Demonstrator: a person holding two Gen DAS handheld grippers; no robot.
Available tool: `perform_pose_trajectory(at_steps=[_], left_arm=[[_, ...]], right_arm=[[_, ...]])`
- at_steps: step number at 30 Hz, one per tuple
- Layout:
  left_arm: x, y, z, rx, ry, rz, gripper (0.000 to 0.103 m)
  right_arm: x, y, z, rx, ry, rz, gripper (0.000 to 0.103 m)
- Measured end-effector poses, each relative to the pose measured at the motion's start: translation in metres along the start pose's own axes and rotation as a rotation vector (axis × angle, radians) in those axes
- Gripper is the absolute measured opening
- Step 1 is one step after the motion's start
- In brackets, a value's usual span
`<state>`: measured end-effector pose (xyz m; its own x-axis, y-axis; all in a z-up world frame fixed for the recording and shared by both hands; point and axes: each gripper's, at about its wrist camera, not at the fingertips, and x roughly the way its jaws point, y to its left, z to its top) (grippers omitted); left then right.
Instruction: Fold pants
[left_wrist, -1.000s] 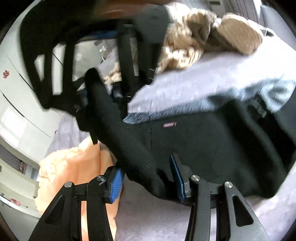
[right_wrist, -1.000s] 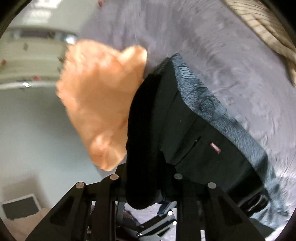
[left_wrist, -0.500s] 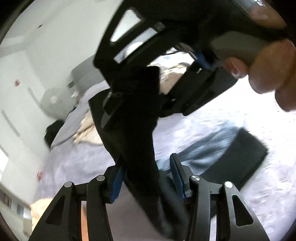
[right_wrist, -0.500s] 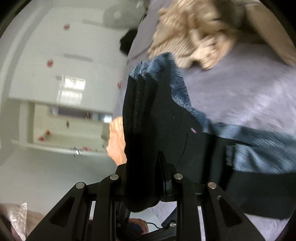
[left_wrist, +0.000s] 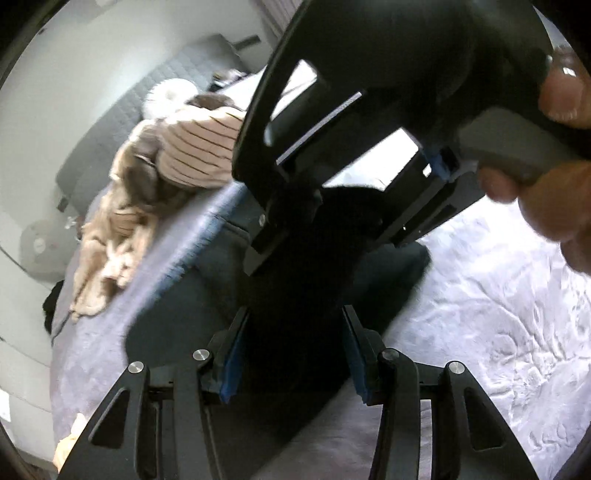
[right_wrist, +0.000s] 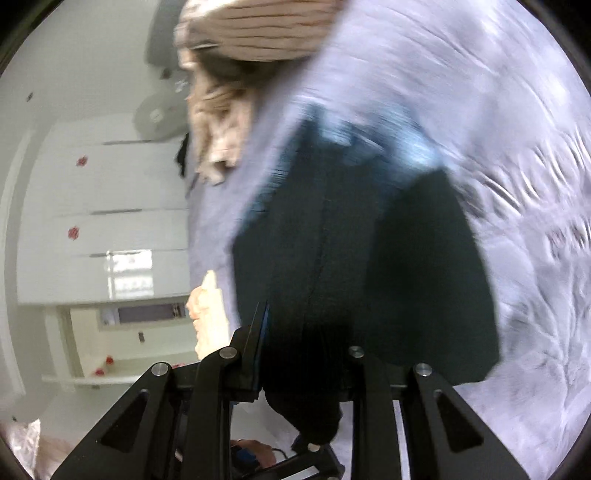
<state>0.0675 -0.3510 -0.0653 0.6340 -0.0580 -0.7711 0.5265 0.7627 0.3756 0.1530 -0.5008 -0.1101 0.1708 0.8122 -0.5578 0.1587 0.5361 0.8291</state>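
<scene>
The black pants (left_wrist: 295, 295) with a blue-grey lining hang over the lilac bed cover (left_wrist: 498, 295). My left gripper (left_wrist: 291, 347) is shut on a thick fold of the black pants. My right gripper (right_wrist: 306, 343) is shut on another part of the pants (right_wrist: 369, 258), which drape away from it onto the bed cover (right_wrist: 480, 92). In the left wrist view the right gripper's black frame (left_wrist: 369, 110) and the hand holding it fill the top, just above the fold.
A beige striped pile of bedding (left_wrist: 177, 162) lies at the far side of the bed, also in the right wrist view (right_wrist: 243, 40). An orange cloth (right_wrist: 208, 314) lies at the bed's edge. White cupboards (right_wrist: 92, 221) stand beyond.
Both grippers have swung round with the pants still held. The pants have come down from hanging in the air and now spread more over the bed cover.
</scene>
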Motion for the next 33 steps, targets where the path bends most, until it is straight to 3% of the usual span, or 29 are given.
perform_pose_trajectory(at_steps=[3,8,13,17,22,27,30,33], left_arm=[[0.001,-0.010,-0.004,0.013,0.007,0.007,0.048],[-0.006,-0.015,0.001,0.017,-0.017,-0.003,0.048],[0.014,-0.024,-0.004,0.048,0.051,-0.042,0.050],[0.000,-0.014,-0.006,0.053,0.046,-0.072,0.069],[-0.025,0.013,-0.018,0.022,0.045,-0.121,0.069],[-0.023,0.073,-0.030,-0.144,0.132,-0.105,0.069],[-0.008,0.110,-0.042,-0.293,0.241,-0.085,0.069],[-0.001,0.133,-0.055,-0.381,0.305,-0.062,0.069]], right_arm=[[0.003,-0.020,-0.005,0.040,0.002,0.033,0.026],[-0.014,-0.004,-0.007,-0.023,-0.010,0.055,0.026],[-0.008,-0.019,-0.005,-0.047,-0.026,-0.109,0.026],[-0.010,-0.016,-0.009,-0.024,-0.045,-0.117,0.034],[-0.019,-0.002,-0.007,-0.016,-0.040,-0.195,0.040],[-0.034,0.004,-0.013,-0.027,-0.080,-0.327,0.041],[-0.042,0.005,-0.017,-0.050,-0.110,-0.519,0.042],[-0.051,0.010,-0.021,-0.023,-0.139,-0.524,0.042]])
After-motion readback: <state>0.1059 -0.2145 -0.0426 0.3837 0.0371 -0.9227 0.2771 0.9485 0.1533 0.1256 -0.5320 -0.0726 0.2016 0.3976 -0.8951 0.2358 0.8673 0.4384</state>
